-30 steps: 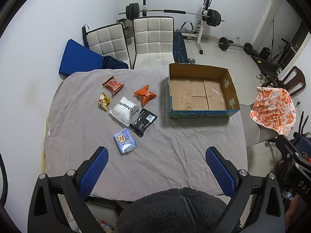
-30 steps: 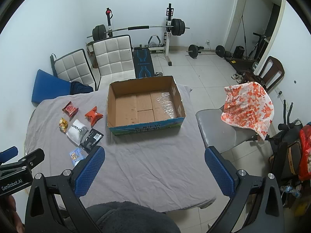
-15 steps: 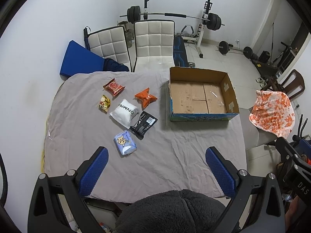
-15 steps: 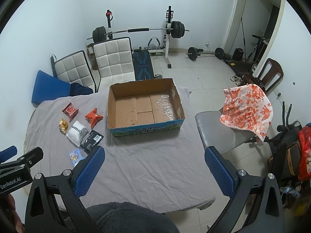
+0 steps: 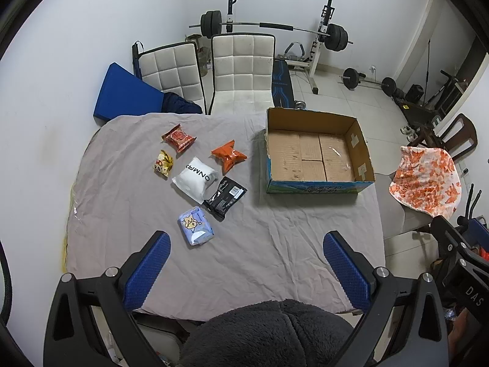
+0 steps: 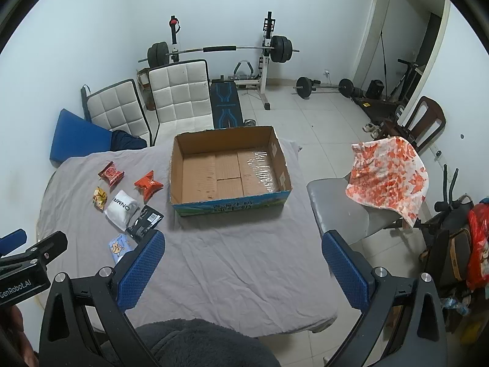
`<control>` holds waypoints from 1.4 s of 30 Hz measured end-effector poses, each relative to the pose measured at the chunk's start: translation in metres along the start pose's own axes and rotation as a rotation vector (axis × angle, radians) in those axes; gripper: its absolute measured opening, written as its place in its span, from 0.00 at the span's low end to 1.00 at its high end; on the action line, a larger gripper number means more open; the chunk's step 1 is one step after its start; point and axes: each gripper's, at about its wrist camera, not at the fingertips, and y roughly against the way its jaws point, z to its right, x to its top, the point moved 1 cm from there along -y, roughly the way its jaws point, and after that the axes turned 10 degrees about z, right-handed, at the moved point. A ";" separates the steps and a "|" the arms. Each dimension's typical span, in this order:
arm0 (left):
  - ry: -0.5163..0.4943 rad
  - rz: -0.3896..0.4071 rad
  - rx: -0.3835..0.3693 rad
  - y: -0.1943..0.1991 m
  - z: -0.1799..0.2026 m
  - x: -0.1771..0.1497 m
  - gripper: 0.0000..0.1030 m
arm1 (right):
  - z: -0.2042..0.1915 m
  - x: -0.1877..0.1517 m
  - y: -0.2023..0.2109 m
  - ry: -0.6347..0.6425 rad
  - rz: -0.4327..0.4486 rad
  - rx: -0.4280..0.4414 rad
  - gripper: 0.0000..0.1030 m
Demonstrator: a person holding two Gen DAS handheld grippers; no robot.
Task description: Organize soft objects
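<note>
Even, sharp; fisheye-bent, dark corners.

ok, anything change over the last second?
Only the view: both cameras drifted slightly, so the scene sits a little lower in frame. Left gripper and right gripper are open as before, holding nothing. The six packets, like the white pouch, haven't moved; cardboard box still empty.

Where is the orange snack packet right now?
In the left wrist view the orange snack packet lies on the grey cloth, left of the cardboard box and just beyond the white pouch.
</note>
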 end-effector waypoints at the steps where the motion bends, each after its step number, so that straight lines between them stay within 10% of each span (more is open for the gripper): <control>1: -0.001 0.000 0.001 0.000 0.000 0.000 1.00 | -0.001 0.001 0.000 0.000 0.001 -0.001 1.00; 42: 0.005 0.029 0.007 -0.001 0.008 0.014 1.00 | 0.012 0.012 0.000 -0.027 0.026 0.011 1.00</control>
